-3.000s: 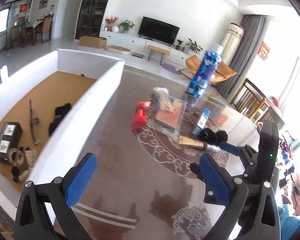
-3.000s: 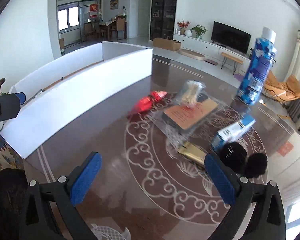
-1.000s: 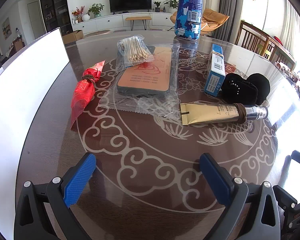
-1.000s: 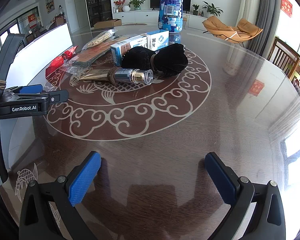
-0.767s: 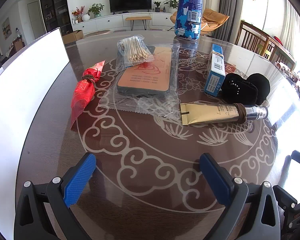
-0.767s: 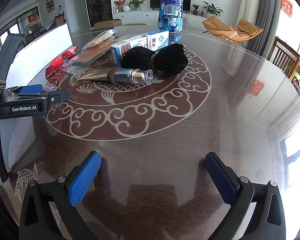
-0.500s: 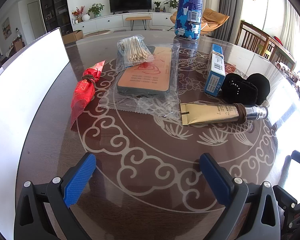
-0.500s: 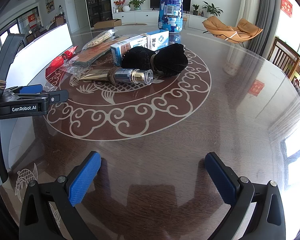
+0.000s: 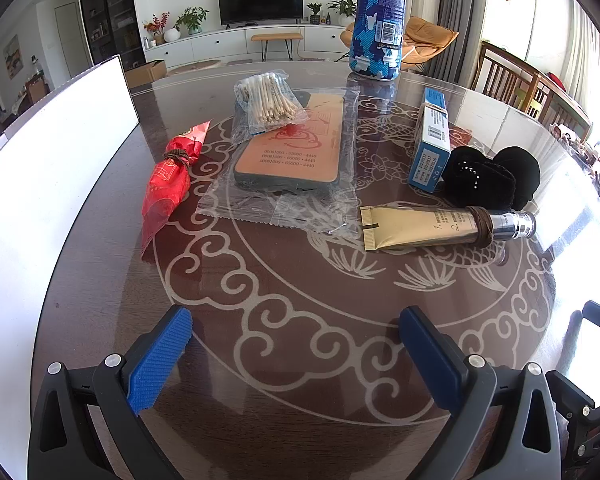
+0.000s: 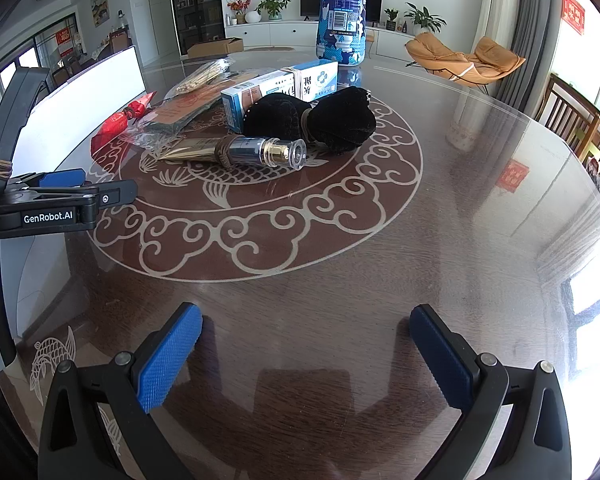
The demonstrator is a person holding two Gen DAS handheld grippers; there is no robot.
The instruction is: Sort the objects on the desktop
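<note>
Sorting's barely started as far as we can tell: nothing is gripped and the whole pile sits loose on the glass table [image 9: 100,280].

Going left to right in the left wrist view: the white bin wall [image 9: 40,168] at 9 o'clock, then the red foil packet [image 9: 168,184] at 10, the bagged orange-topped block [image 9: 292,152] with the cotton swab bag [image 9: 268,100] resting on its far end at 12, the blue camo bottle [image 9: 376,20] standing behind, the blue box [image 9: 432,140] at 1, black knit bundle [image 9: 488,180] touching it, and the gold tube [image 9: 432,226] at 2.

Our left gripper [image 9: 296,360] hangs spread wide and empty, well short of everything. Our right gripper [image 10: 304,356] is likewise agape, holding nothing.

So 7 items left to bin, by our count.
</note>
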